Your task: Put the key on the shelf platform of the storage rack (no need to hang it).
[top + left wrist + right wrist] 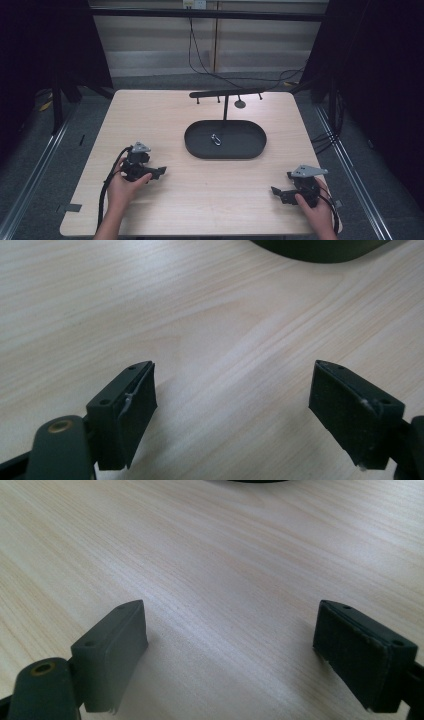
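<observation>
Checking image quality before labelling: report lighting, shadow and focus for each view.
High view: dim, dark surroundings, table evenly lit, small clip in the black tray hard to resolve. Left gripper view: bright wood grain, soft shadows beside the open left gripper. Right gripper view: similar, near jaws of the right gripper slightly soft.

Small metal clip point(216, 139) in dark oval tray point(197, 145): too small to tell exact type, maybe carabiner. Tray point(320, 250) cut off by top edge in left gripper view; same in right gripper view point(250, 481), mere sliver. Pegs under stand's crossbar point(227, 93) tiny, shapes unclear. Person's forearms cut off at bottom edge of high view. Room corners beyond table lost in darkness.
</observation>
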A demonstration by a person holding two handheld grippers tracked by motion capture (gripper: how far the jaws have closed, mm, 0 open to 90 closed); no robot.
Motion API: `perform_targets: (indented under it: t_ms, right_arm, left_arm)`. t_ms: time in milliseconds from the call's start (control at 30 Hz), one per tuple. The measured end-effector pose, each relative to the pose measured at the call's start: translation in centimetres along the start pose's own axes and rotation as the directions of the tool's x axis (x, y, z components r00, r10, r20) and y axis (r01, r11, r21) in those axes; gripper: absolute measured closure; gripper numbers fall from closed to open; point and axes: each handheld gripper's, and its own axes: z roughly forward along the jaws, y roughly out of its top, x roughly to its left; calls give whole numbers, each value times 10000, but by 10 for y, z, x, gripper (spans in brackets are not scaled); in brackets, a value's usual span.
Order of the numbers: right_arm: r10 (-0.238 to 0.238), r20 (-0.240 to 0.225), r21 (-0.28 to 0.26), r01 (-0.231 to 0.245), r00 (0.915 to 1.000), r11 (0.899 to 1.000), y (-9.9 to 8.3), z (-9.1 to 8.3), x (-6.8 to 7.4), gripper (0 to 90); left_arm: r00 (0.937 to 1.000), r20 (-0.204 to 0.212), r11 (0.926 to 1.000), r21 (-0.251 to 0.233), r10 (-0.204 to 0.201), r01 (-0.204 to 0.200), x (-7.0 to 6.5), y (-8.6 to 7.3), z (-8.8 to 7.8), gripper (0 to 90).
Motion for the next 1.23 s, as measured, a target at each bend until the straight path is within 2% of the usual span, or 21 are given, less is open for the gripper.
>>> perform_targets:
  t_ms: [133, 200, 300, 333, 433, 467, 567, 733, 1233]
  right_arm:
    - [-13, 0, -4, 13, 10000, 10000, 0, 0, 0, 135]
    - [-13, 12, -5, 13, 10000, 10000, 0, 0, 0, 135]
    - [-16, 2, -4, 16, 10000, 10000, 0, 0, 0, 135]
    - [-19, 12, -8, 19, 10000, 10000, 0, 0, 0, 135]
    - [-14, 12, -5, 14, 10000, 10000, 0, 0, 0, 135]
    - [-16, 12, -5, 17, 10000, 10000, 0, 0, 0, 135]
    - [-1, 12, -3, 1, 10000, 10000, 0, 0, 0, 135]
    - [-1, 1, 0, 1, 10000, 10000, 0, 0, 0, 135]
    - [-1, 13, -5, 1, 10000, 10000, 0, 0, 0, 136]
  left_arm:
    - [9999, -105, 9999, -67, -120, 119, 2, -7, -1, 186]
    - [10000, -79, 10000, -81, -39, 38, 2, -9, -3, 186]
    - [9996, -171, 9998, -44, 217, -218, 1, -12, -5, 186]
    - [9993, -259, 9995, -170, 273, -278, 0, -13, -4, 186]
    - [9966, -372, 9973, -57, 733, -736, -2, -15, -5, 183]
    - [9962, -446, 9970, -185, 749, -758, -4, -16, -4, 178]
    - [9936, -479, 9946, -118, 1027, -1033, -5, -18, -4, 164]
    - [9943, -484, 9930, -663, 951, -982, -5, -24, -4, 162]
    - [9940, -466, 9928, -630, 987, -1015, -5, -25, -4, 152]
